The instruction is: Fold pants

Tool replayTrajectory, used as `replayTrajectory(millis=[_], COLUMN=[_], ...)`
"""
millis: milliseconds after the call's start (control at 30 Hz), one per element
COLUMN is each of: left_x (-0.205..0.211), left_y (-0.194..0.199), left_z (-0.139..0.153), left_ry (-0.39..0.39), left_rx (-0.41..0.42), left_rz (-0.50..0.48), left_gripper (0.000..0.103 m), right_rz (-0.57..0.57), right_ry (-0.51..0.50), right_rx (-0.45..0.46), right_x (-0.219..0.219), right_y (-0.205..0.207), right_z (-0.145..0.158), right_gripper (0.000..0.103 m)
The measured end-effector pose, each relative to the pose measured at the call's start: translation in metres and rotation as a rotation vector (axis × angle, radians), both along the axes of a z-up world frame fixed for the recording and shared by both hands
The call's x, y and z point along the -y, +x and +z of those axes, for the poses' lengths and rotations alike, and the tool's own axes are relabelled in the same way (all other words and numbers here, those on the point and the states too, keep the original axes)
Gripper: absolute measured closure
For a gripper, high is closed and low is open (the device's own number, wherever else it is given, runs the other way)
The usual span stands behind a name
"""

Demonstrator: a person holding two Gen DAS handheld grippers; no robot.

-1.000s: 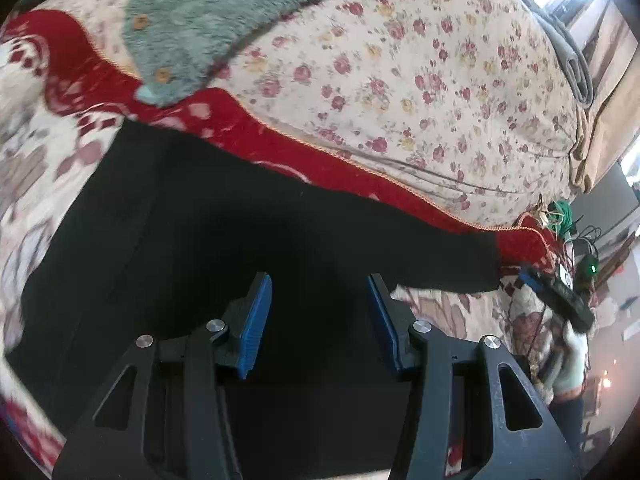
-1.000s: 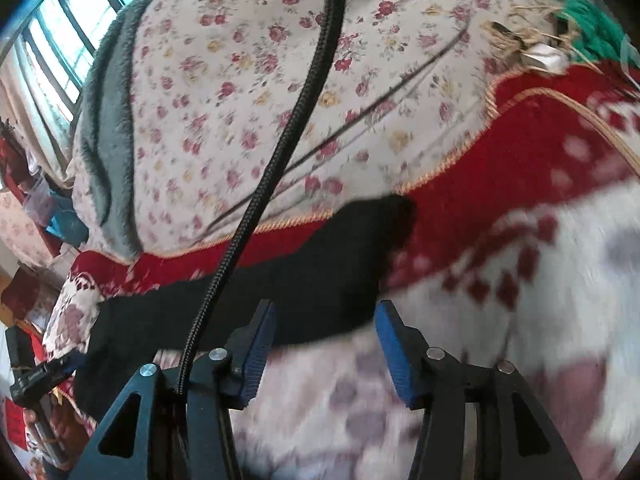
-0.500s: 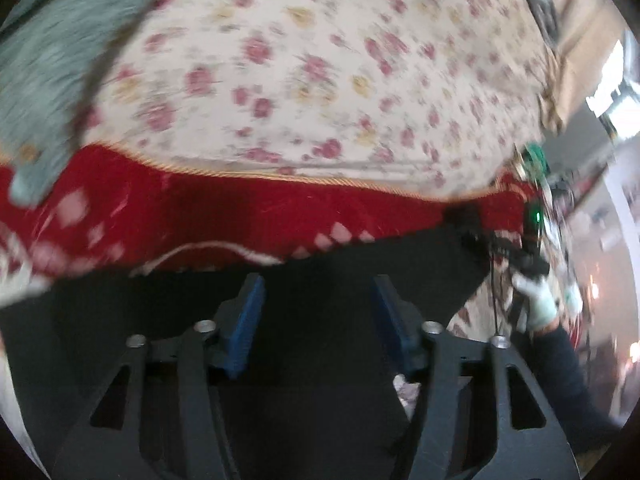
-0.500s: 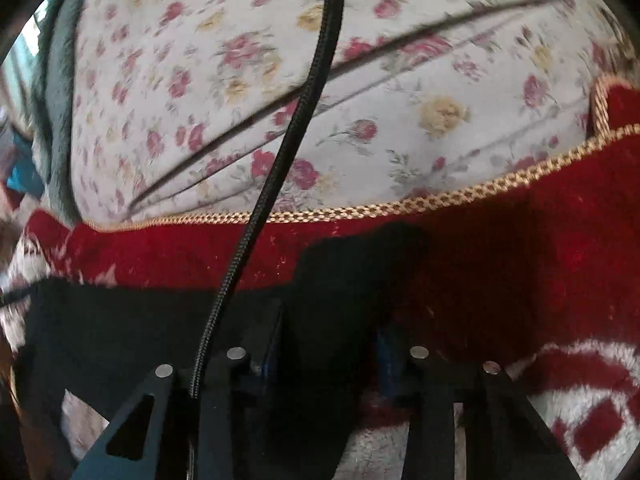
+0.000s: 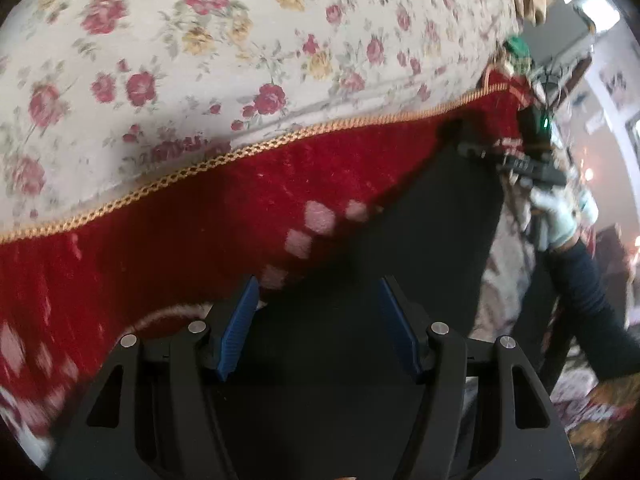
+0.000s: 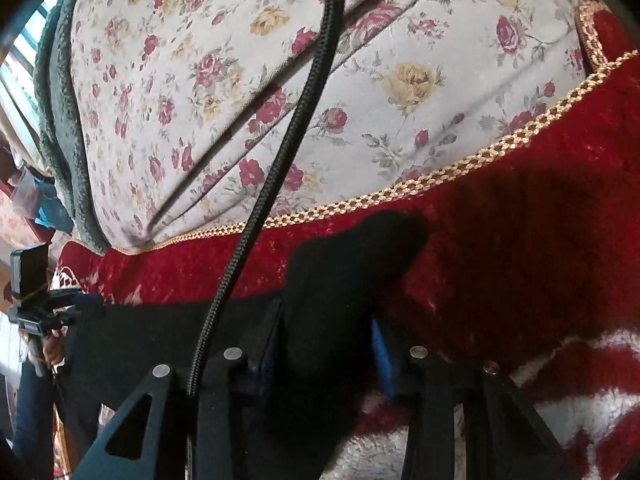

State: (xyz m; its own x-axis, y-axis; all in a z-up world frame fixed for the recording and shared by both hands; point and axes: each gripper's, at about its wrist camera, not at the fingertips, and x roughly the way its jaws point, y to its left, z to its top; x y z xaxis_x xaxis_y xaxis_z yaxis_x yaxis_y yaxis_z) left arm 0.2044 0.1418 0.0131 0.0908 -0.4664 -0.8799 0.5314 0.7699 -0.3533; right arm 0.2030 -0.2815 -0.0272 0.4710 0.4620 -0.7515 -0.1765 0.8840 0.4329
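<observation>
Both ends have lifted: the right hand-held gripper point(image 6: 326, 344) now clenches the black fabric pants point(image 6: 348, 264) at the leg end. The left hand-held gripper point(image 5: 316, 320) stays spread over the pants' waist end, probably lining up its own pinch for the fold.

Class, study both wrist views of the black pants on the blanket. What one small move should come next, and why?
Probably close the left gripper on the cloth. Its blue pads stand apart with the black pants lying between them, while the right gripper already pinches the leg end over the red blanket. Both ends need holding before any fold.
</observation>
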Motion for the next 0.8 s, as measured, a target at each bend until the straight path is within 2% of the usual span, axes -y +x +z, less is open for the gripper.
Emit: replayTrajectory(millis=[133, 233, 367, 400, 467, 533, 567, 600, 667, 800], left_x=[0.002, 0.000, 0.012, 0.016, 0.021, 0.022, 0.024, 0.027, 0.033, 0.027], left_y=[0.006, 0.009, -0.006, -0.011, -0.020, -0.024, -0.030, -0.036, -0.052, -0.080], left_z=[-0.011, -0.019, -0.020, -0.020, -0.018, -0.015, -0.010, -0.006, 0.002, 0.015], left_ry=[0.055, 0.044, 0.106, 0.134, 0.159, 0.175, 0.188, 0.208, 0.239, 0.234], left_rx=[-0.015, -0.069, 0.018, 0.051, 0.091, 0.118, 0.144, 0.177, 0.239, 0.280], left_rz=[-0.028, -0.043, -0.088, -0.093, -0.098, -0.067, -0.056, -0.055, -0.065, -0.026], left_gripper=[0.041, 0.041, 0.041, 0.044, 0.052, 0.067, 0.078, 0.084, 0.088, 0.090], right_rz=[0.005, 0.005, 0.028, 0.035, 0.053, 0.073, 0.071, 0.069, 0.063, 0.067], right_ry=[0.015, 0.031, -0.012, -0.031, -0.049, -0.070, -0.076, -0.069, -0.046, -0.011], right_rx=[-0.003, -0.009, 0.004, 0.016, 0.042, 0.079, 0.095, 0.104, 0.127, 0.189], right_x=[0.006, 0.010, 0.006, 0.003, -0.002, -0.006, -0.007, -0.007, -0.006, -0.003], right_y=[0.003, 0.007, 0.008, 0.007, 0.004, -0.001, -0.005, -0.008, -0.015, -0.041], right_z=[-0.003, -0.006, -0.004, -0.003, -0.001, 0.006, 0.011, 0.014, 0.025, 0.055], right_gripper=[0.063, 0.061, 0.061, 0.064, 0.079, 0.084, 0.085, 0.086, 0.087, 0.088])
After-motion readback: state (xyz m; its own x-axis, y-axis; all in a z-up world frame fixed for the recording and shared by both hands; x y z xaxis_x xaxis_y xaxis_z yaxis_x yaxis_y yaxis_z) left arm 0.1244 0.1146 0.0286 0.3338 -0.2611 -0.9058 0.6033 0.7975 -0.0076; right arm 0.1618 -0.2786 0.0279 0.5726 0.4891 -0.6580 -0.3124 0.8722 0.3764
